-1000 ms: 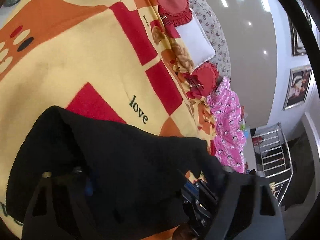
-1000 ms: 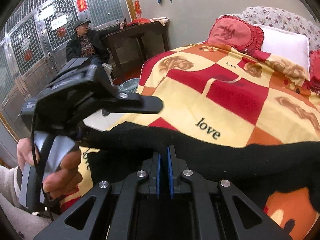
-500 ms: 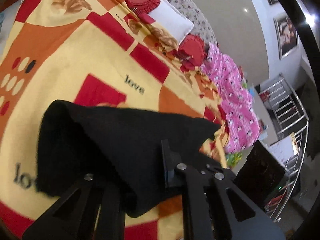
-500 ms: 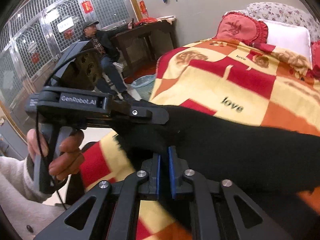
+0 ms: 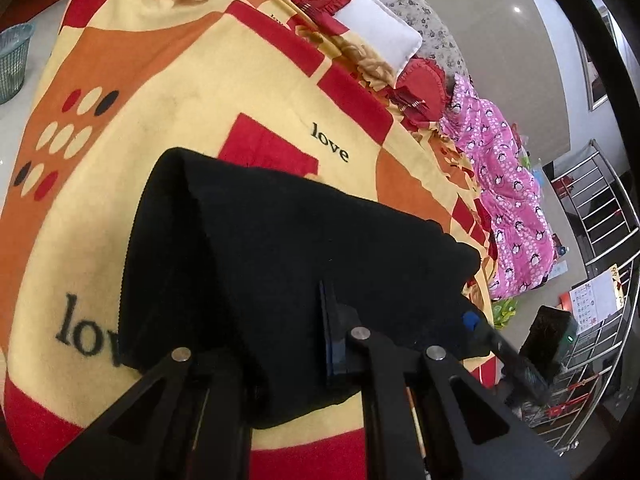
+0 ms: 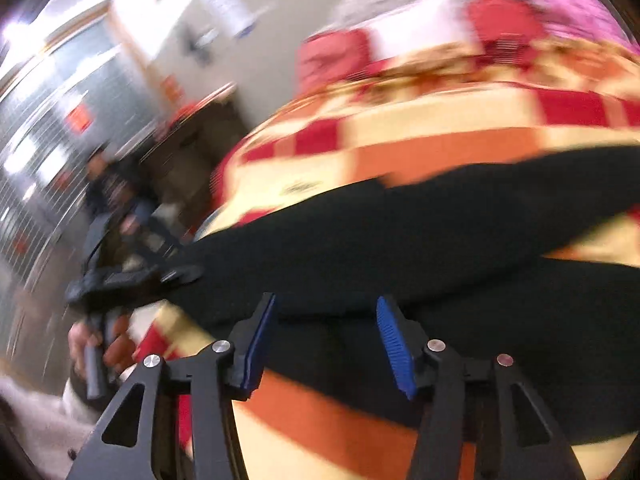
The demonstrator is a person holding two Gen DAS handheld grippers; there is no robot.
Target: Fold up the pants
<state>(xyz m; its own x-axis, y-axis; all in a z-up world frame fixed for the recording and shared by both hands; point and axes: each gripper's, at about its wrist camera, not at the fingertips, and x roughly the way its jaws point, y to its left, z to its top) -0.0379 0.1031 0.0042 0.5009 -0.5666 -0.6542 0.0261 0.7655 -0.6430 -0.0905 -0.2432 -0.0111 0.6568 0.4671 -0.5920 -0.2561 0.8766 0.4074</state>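
Black pants lie on the red, orange and yellow blanket, their near edge raised. My left gripper is shut on that raised edge; cloth drapes over its left finger and hides it. In the blurred right wrist view, my right gripper hangs over the pants with its jaws opening. Its blue pads stand apart and press on nothing, with cloth lying below the gap. A hand holds the left gripper at the pants' left end.
Red and white pillows and a pink patterned garment lie at the bed's far side. A mesh basket stands on the floor at left, a metal railing at right. A seated person is beyond the bed's corner.
My left gripper's fingers came together on the pants' edge and rolled. My right gripper let go of the cloth, spread its jaws and swung fast sideways, blurring its view.
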